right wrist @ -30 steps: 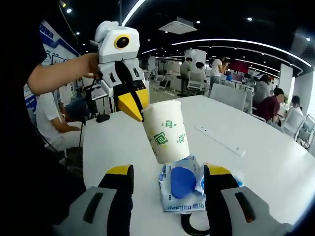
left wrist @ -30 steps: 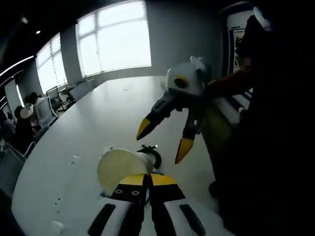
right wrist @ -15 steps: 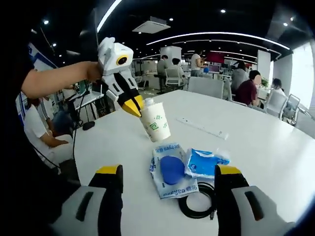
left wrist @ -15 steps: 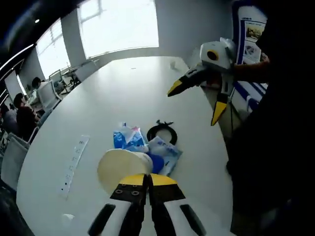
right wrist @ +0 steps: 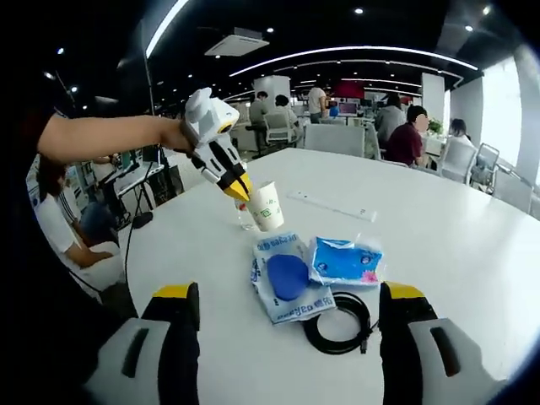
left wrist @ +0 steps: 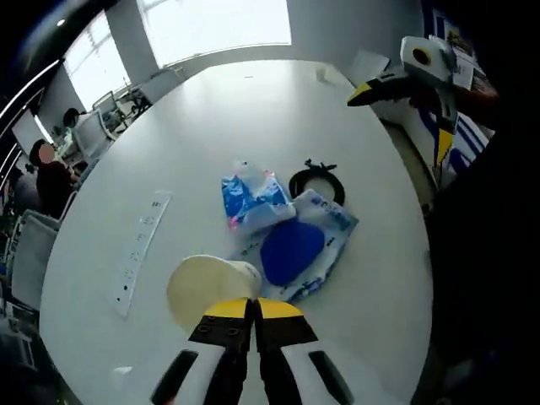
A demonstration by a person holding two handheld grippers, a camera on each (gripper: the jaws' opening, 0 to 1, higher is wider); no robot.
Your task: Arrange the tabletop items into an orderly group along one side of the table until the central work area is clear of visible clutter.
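Note:
A white paper cup with green marks (right wrist: 267, 207) hangs tilted at the far left of the table, and my left gripper (right wrist: 237, 187) is shut on its rim. In the left gripper view the cup (left wrist: 207, 283) sits just ahead of the closed left gripper (left wrist: 253, 305). A wipes pack with a blue lid (right wrist: 287, 277), a blue tissue pack (right wrist: 344, 259) and a black cable coil (right wrist: 337, 321) lie together on the white table (right wrist: 472, 253). My right gripper (right wrist: 287, 308) stands open above the near edge, holding nothing; it appears again, the right gripper (left wrist: 403, 122), off the table's side.
A white power strip (right wrist: 333, 207) lies beyond the packs; the same power strip (left wrist: 142, 249) is left of the cup in the left gripper view. People sit at desks and chairs around the room. A person's arm (right wrist: 110, 135) reaches in from the left.
The two grippers have drawn apart. The left one carried the cup away from the packs toward the table's far left, and the right one pulled back, so all the packs and the cable show.

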